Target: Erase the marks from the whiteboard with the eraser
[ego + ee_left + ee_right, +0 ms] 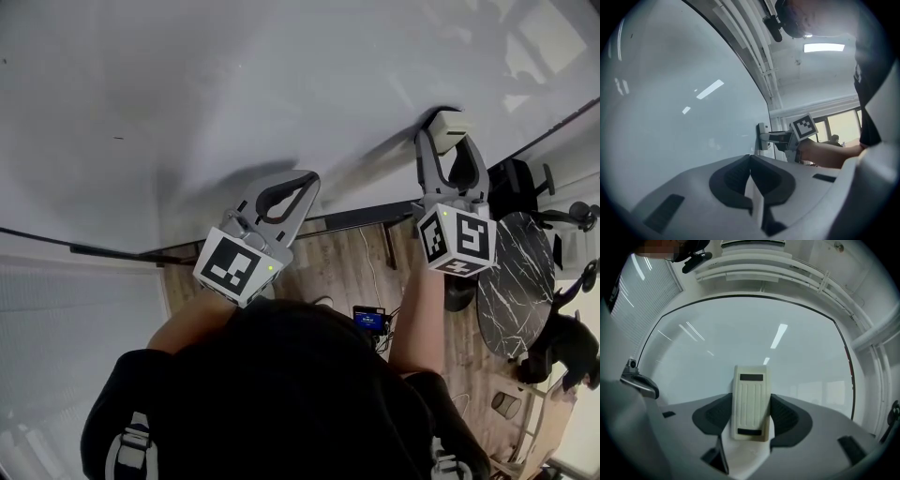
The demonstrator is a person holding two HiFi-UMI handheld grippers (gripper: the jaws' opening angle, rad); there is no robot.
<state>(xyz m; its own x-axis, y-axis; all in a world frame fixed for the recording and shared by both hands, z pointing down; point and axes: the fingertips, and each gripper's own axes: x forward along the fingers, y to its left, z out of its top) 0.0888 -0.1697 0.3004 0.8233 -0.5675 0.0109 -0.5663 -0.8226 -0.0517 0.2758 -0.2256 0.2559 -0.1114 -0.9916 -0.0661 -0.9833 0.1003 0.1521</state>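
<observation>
Cream ribbed eraser [750, 401], clamped between the jaws of the right gripper [448, 136] and set flat against the whiteboard [234, 94] at its right side, apparently for wiping; left gripper [750, 159], jaws together and empty, held near the board's lower edge.

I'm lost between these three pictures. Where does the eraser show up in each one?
Head view: eraser at upper right, held by the right gripper at the whiteboard.
Left gripper view: eraser small, just right of centre, near the board's edge.
Right gripper view: eraser dead centre, clamped between the jaws.
Shared landmark: the whiteboard, behind the eraser in all three.
</observation>
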